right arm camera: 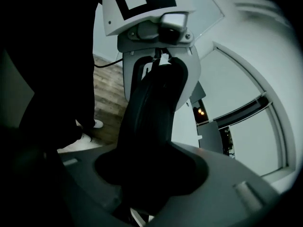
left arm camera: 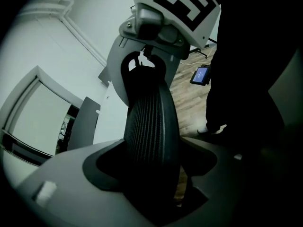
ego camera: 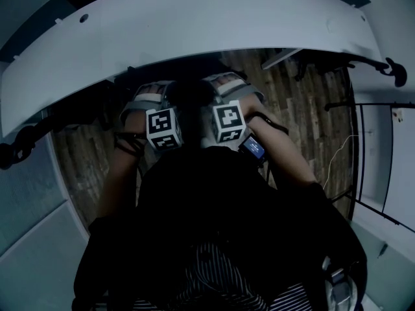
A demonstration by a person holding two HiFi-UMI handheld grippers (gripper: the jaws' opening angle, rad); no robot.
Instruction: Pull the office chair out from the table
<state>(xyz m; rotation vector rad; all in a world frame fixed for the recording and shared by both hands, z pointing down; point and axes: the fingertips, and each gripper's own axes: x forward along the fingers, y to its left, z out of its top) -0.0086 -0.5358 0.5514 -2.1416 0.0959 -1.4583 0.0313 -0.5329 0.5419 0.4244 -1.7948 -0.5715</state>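
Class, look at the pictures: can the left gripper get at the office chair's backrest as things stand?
Likely yes: the backrest already stands between the left gripper's jaws with nothing blocking it, though a sliver of floor beside it suggests they aren't yet clamped.

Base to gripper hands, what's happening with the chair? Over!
Left gripper open, straddling chair back. Right gripper around it too, grip unclear. It sits right at the table. Nothing seen blocking.
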